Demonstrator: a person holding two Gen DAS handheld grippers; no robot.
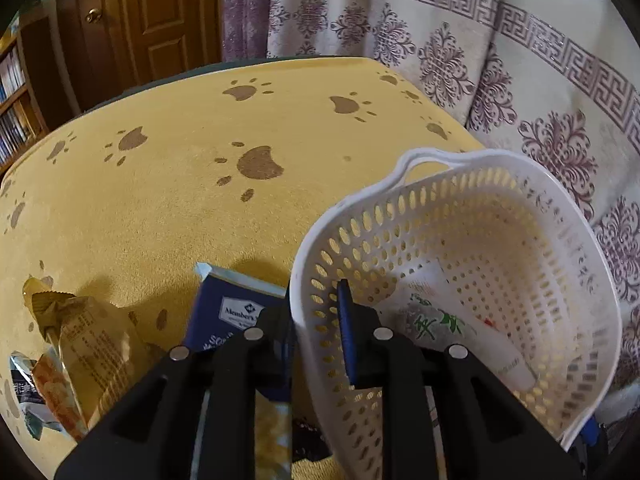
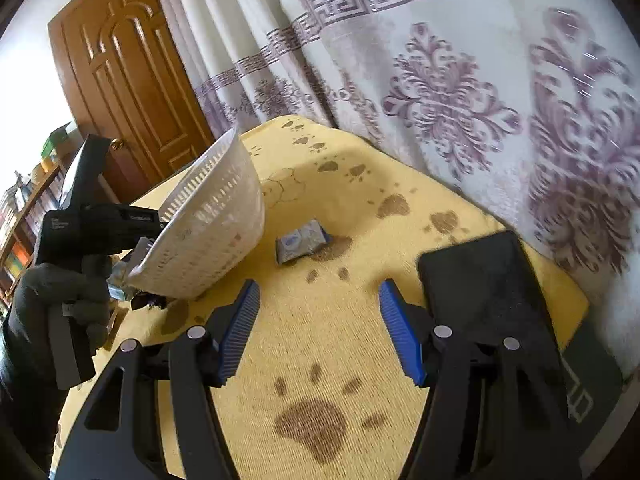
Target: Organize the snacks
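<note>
Over yellow cloth (image 2: pixel 320 340) | left tongs (image 1: pixel 320 320) pinching tilted basket (image 1: pixel 460 240) rim | right tongs (image 2: pixel 320 328) spread, holding nothing

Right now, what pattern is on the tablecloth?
Yellow tablecloth with brown paw prints, clearest in the left wrist view.

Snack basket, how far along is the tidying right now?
Done: at least one packet with green lettering lies inside the white basket. In hand: the left gripper is clamped on the basket's rim, holding it tilted off the yellow cloth; the right gripper is open and holds nothing. Left: the blue Member's Mark pack, a tan wrapper and a small blue packet.
</note>
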